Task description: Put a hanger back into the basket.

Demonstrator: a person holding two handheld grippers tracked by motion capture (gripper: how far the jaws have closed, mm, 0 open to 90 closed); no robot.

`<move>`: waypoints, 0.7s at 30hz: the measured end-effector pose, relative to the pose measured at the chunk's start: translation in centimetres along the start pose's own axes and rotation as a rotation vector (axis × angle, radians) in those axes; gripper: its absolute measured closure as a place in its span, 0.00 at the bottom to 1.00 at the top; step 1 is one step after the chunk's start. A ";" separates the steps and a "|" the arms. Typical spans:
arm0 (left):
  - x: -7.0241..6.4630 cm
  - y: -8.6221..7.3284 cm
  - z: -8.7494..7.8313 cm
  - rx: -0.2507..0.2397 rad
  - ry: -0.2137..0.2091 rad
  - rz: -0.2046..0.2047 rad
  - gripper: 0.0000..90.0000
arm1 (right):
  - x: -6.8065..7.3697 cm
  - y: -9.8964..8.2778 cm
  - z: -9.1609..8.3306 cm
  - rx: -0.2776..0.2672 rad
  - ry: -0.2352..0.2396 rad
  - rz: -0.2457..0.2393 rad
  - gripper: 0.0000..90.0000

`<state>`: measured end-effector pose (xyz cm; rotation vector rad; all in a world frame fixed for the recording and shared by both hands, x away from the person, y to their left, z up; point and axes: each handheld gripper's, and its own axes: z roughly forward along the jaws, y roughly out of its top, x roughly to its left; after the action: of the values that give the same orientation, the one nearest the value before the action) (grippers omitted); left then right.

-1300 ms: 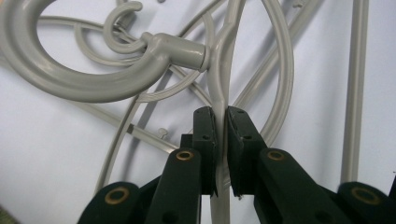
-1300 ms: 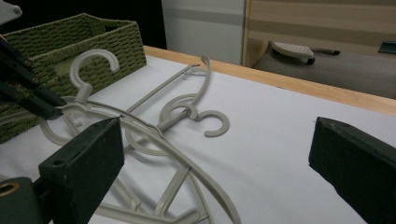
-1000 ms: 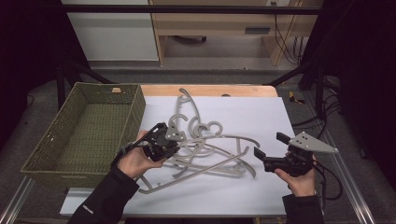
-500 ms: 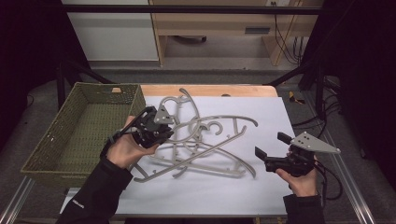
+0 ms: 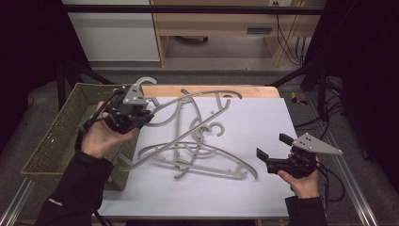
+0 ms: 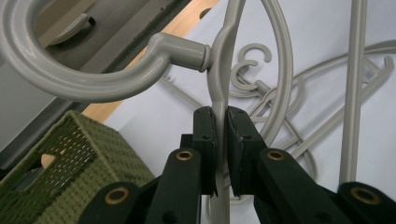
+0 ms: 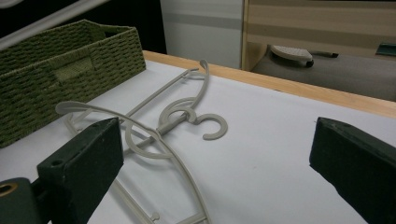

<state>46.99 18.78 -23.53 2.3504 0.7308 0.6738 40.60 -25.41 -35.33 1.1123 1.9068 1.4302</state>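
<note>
A grey plastic hanger [image 5: 184, 100] is lifted off the white table sheet, its hook [image 5: 140, 84] up by the basket's near corner. My left gripper [image 5: 136, 113] is shut on it just below the hook; in the left gripper view the pads [image 6: 208, 130] clamp the hanger's neck [image 6: 220, 95] under the curved hook [image 6: 70, 81]. Several more grey hangers [image 5: 202, 153] lie tangled mid-table. My right gripper [image 5: 273, 146] hovers low at the table's right, jaws wide open and empty; in the right gripper view it [image 7: 217, 156] faces the hangers [image 7: 187, 116].
A green woven basket [image 5: 56, 136] stands at the table's left edge, also seen as the basket [image 6: 70, 154] and the basket [image 7: 56, 60]. The white sheet [image 5: 263, 117] covers the table, with a wooden strip [image 5: 244, 90] along its far edge.
My left hand has risen and moved back-left toward the basket, carrying its hanger up out of the pile; the other hangers shifted a little. The right hand stayed still.
</note>
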 end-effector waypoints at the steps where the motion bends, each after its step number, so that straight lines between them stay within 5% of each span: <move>1: 0.2 -0.1 -0.1 -0.001 0.007 -0.005 0.92 | 0.0 0.0 0.0 0.003 0.000 -0.005 0.04; 21: 6.3 -4.6 -2.2 0.028 0.132 -0.131 0.92 | 0.1 -0.2 0.5 0.019 0.006 -0.009 0.04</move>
<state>48.65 26.71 -23.14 2.2763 0.9485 0.7707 40.86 -25.05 -35.68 1.1077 1.9309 1.4152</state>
